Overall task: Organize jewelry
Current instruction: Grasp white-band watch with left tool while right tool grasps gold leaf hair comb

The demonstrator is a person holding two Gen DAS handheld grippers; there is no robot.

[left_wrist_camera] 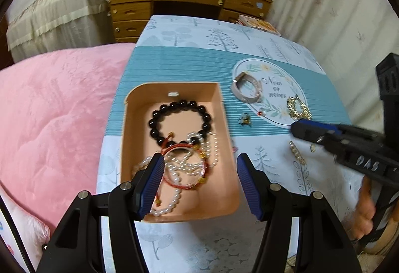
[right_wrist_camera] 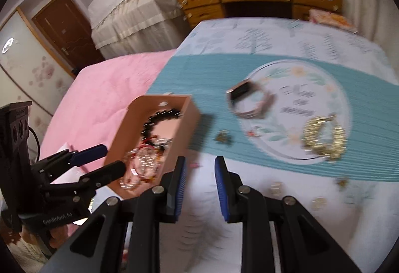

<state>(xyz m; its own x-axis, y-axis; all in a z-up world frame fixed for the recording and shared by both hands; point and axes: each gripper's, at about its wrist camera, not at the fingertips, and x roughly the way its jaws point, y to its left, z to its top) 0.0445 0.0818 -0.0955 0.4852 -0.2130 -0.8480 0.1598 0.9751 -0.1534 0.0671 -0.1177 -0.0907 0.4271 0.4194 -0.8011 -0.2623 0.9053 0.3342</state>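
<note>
Both grippers are open and empty: my left gripper [left_wrist_camera: 200,183] hovers over the peach box [left_wrist_camera: 225,123] holding beaded bracelets [left_wrist_camera: 180,123]. Only its sharp view resolves them; my right gripper [right_wrist_camera: 199,188] sees blur, though a gold chain [right_wrist_camera: 324,138] and watch [right_wrist_camera: 249,101] lie on the tablecloth [right_wrist_camera: 274,198].

Left tongs [left_wrist_camera: 200,183]: I held them level, jaws spread wide, nothing between the blue pads [left_wrist_camera: 152,182]. Right tongs [right_wrist_camera: 200,189]: I kept them parted more narrowly, empty, reaching in from my right side; that view was blurred.
</note>
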